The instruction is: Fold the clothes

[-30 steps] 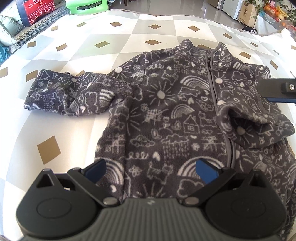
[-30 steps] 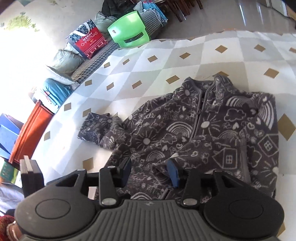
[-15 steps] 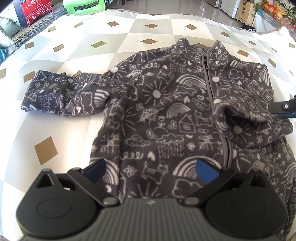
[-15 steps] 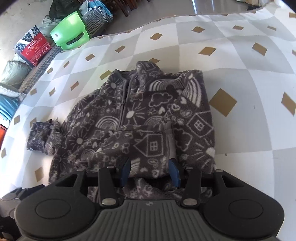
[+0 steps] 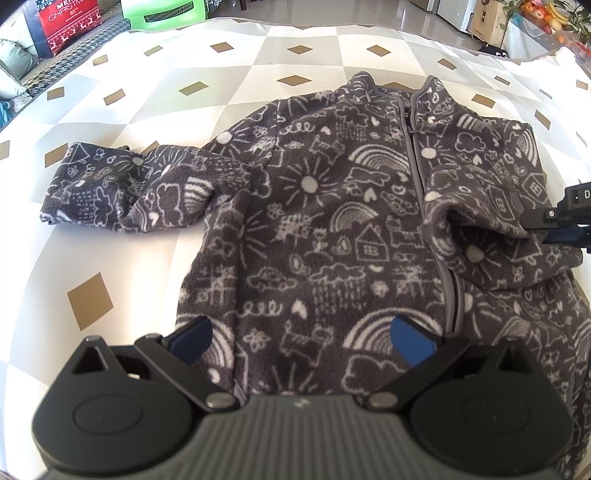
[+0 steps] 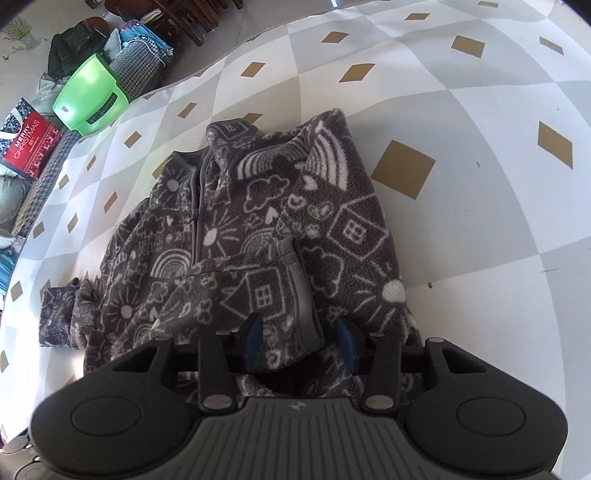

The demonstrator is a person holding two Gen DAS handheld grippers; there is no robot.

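Note:
A dark grey fleece jacket (image 5: pixel 332 229) with white doodles lies front-up on the checked tablecloth (image 5: pixel 221 85), zip closed. Its left sleeve (image 5: pixel 122 184) stretches out sideways. Its right sleeve (image 6: pixel 255 291) is folded across the chest. My left gripper (image 5: pixel 301 339) stands open just above the jacket's lower hem, nothing between its blue pads. My right gripper (image 6: pixel 300 341) points down at the folded sleeve's grey-edged cuff (image 6: pixel 306 314). Its jaws are closing with the cuff between them. A gap still shows beside the right pad.
Beyond the table's far edge stand a green plastic stool (image 6: pixel 88 99), a red Christmas bag (image 6: pixel 29 147) and cushions on a bench. Cardboard boxes (image 5: pixel 487 18) sit on the floor at the far right. Bare cloth (image 6: pixel 480 184) lies right of the jacket.
My right gripper has come down and rolled, from over the jacket's middle to the folded sleeve's cuff. The left gripper has stayed over the hem, still open.

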